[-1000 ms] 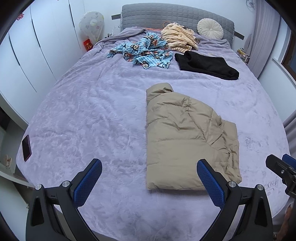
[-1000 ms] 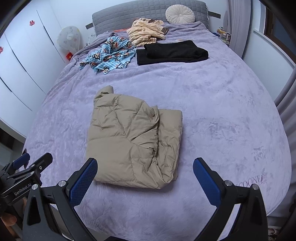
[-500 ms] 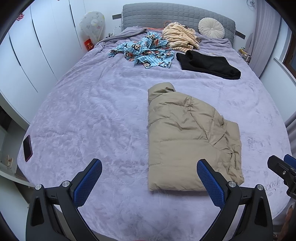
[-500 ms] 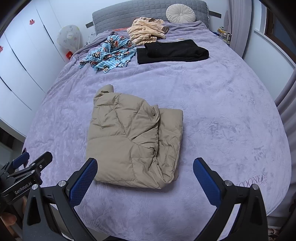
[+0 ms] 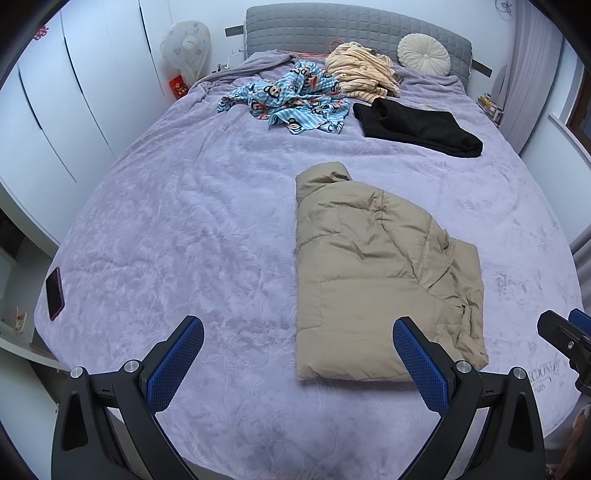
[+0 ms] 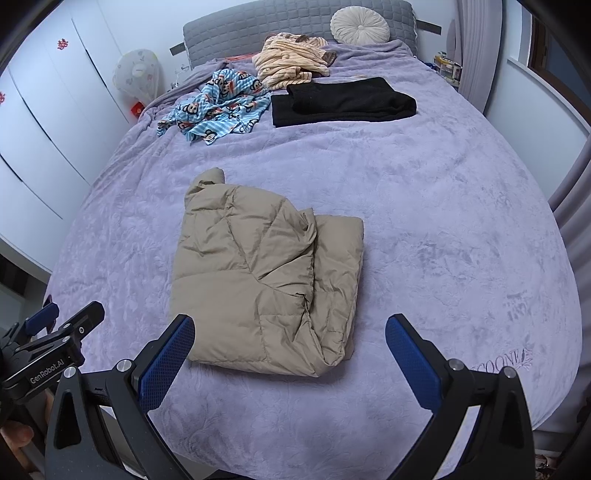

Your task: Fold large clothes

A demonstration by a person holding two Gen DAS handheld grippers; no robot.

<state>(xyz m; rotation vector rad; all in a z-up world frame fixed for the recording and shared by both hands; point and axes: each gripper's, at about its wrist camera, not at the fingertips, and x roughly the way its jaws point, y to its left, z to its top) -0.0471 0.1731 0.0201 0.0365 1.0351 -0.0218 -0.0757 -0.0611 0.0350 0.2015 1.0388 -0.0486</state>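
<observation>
Here a folded tan quilted puffer jacket (image 5: 380, 273) lies near the foot of a bed covered with a lilac plush blanket (image 5: 184, 229), its collar pointing toward the grey padded headboard (image 5: 354, 29) and its near hem a little way in from the foot edge. The left hand-held gripper (image 5: 299, 358) hovers over that foot edge with its blue-padded fingers spread wide and empty; its right finger sits in front of the jacket's near corner in the view. The right hand-held gripper (image 6: 290, 354) is likewise wide apart and holds nothing, framing the jacket's near right corner. Broad bare blanket stretches left of the jacket and to its right. Toward the headboard lie a crumpled blue monkey-print garment (image 5: 291, 99), a heap of cream striped clothing (image 5: 364, 72) and a folded black garment (image 5: 417, 127), well apart from the jacket. A dark phone (image 5: 54, 294) rests by the bed's left edge.
</observation>
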